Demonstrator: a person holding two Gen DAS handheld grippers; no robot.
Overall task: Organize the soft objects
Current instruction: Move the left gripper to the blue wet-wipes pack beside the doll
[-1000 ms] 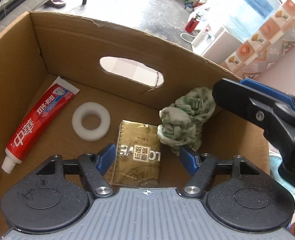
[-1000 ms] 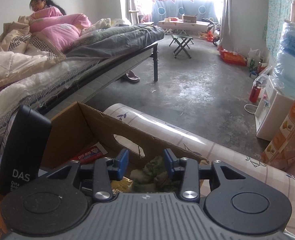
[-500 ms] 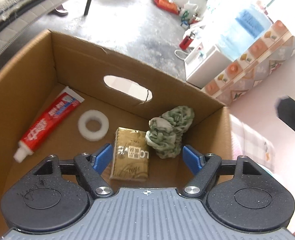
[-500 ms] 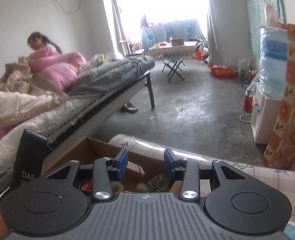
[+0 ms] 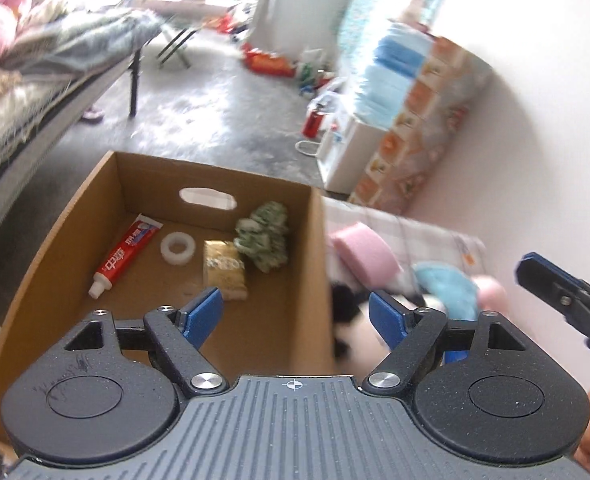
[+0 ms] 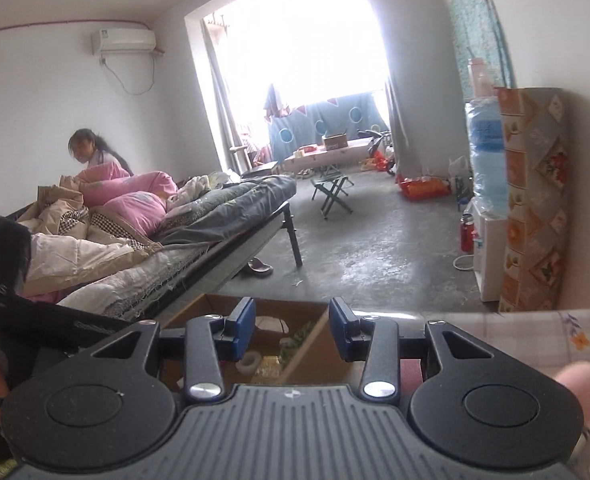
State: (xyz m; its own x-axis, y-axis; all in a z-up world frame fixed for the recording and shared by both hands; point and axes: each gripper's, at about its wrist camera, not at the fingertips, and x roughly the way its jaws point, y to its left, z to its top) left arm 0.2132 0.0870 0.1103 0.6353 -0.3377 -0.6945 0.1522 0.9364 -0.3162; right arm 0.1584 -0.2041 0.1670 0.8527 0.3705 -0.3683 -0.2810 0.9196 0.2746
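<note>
A cardboard box [image 5: 95, 216] holds a crumpled green cloth [image 5: 265, 240], a gold packet [image 5: 225, 268], a white foam ring [image 5: 177, 248] and a red toothpaste tube [image 5: 125, 254]. My left gripper [image 5: 295, 316] hangs above the box's near right corner, its jaws opening with nothing between them. To the right of the box lie a pink sponge [image 5: 365, 250], a blue cloth [image 5: 449, 284] and a black-and-white plush [image 5: 355, 328]. My right gripper [image 6: 291, 330] is open and empty, level, well above the box [image 6: 211, 304]. It shows at the right edge of the left wrist view [image 5: 563, 300].
A bed with heaped quilts [image 6: 135, 216] runs along the left, with a person [image 6: 91, 156] behind it. A water dispenser [image 6: 487, 216] and a patterned cabinet [image 6: 535, 200] stand at the right wall. A checked cloth [image 5: 427, 232] covers the surface under the soft things.
Both grippers have risen and pulled back from the box. The left jaws have widened. The green cloth stays in the box, and the soft things to the right have come into view.
</note>
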